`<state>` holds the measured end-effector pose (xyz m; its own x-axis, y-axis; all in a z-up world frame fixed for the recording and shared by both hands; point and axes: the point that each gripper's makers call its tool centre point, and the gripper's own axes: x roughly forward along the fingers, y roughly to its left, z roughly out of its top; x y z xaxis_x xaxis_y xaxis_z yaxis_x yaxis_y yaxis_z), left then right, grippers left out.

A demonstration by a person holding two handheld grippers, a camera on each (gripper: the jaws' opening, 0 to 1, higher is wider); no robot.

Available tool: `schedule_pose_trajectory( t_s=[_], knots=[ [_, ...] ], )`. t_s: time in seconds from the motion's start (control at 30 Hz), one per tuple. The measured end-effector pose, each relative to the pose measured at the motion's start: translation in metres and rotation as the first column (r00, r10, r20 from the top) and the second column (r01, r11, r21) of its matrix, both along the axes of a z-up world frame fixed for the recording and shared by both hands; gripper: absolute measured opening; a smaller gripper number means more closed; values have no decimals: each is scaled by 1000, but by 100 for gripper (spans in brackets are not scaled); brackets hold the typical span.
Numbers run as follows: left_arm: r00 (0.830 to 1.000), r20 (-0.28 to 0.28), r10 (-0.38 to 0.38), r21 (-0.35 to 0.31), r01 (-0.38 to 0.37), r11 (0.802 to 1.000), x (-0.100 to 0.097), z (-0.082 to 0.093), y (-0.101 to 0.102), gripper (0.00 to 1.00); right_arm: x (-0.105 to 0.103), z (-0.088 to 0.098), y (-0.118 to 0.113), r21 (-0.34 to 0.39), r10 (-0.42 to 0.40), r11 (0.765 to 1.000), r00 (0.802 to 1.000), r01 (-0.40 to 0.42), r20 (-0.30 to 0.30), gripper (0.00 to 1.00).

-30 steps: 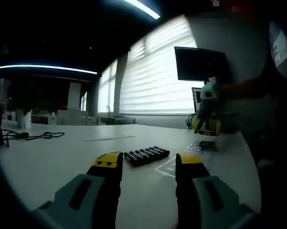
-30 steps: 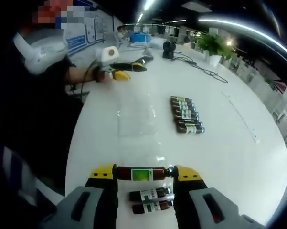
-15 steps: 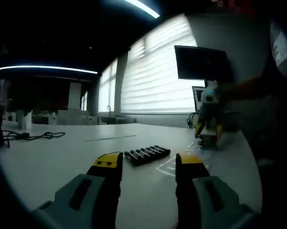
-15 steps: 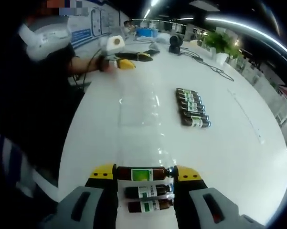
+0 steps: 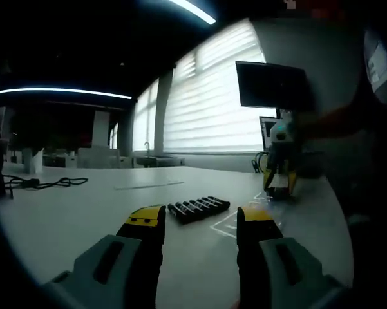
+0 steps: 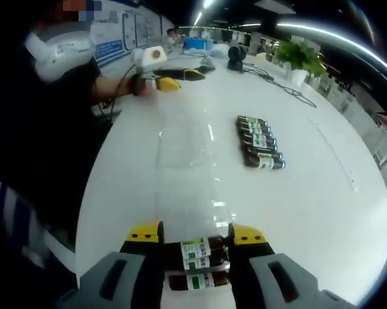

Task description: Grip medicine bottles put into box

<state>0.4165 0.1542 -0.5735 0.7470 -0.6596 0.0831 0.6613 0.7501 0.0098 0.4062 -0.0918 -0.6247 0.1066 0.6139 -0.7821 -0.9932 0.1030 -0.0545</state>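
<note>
In the right gripper view my right gripper (image 6: 196, 237) is shut on a brown medicine bottle (image 6: 196, 248) with a green and white label. The bottle lies crosswise and slightly tilted between the jaws. Two more bottles (image 6: 194, 279) lie close beneath it; whether a box surrounds them I cannot tell. A row of several bottles (image 6: 259, 143) rests on the white table (image 6: 296, 212), and a clear box (image 6: 183, 145) is to its left. My left gripper (image 5: 201, 219) is open and empty, low over the table, facing the same bottle row (image 5: 198, 208). The right gripper (image 5: 280, 164) hangs beyond that row.
A person (image 6: 58, 84) stands along the table's left edge, holding the left gripper (image 6: 160, 82). A black device (image 6: 235, 56) and plants (image 6: 296, 55) are at the far end. A cable (image 5: 45, 183) lies on the table, and a dark monitor (image 5: 270, 85) stands by the window blinds.
My right gripper has lowered with its bottle, which now tilts and sits against the two bottles below. The left gripper has stayed put and open.
</note>
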Motion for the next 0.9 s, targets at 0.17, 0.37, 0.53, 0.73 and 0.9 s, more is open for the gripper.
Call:
schedule_pose_trajectory(
  t_s=[0.17, 0.37, 0.53, 0.73, 0.9],
  knots=[
    [1000, 1, 0, 0, 0, 1000, 0, 0, 0, 37, 1, 8, 2, 32, -22, 999, 1000, 22, -1, 37],
    [1000, 3, -1, -2, 1, 1000, -1, 1, 0, 37, 15, 24, -1, 130, -215, 968, 976, 217, -26, 30],
    [1000, 5, -2, -8, 2, 1000, -1, 2, 0, 37, 33, 31, -9, 198, -443, 874, 895, 443, -47, 23],
    [1000, 6, -8, -15, 8, 1000, -1, 3, 0, 37, 35, 25, -17, 233, -669, 700, 734, 675, -118, 22],
    [1000, 3, -12, -24, 12, 1000, -1, 3, 0, 37, 32, 19, -23, 264, -778, 572, 616, 776, -123, 19]
  ],
)
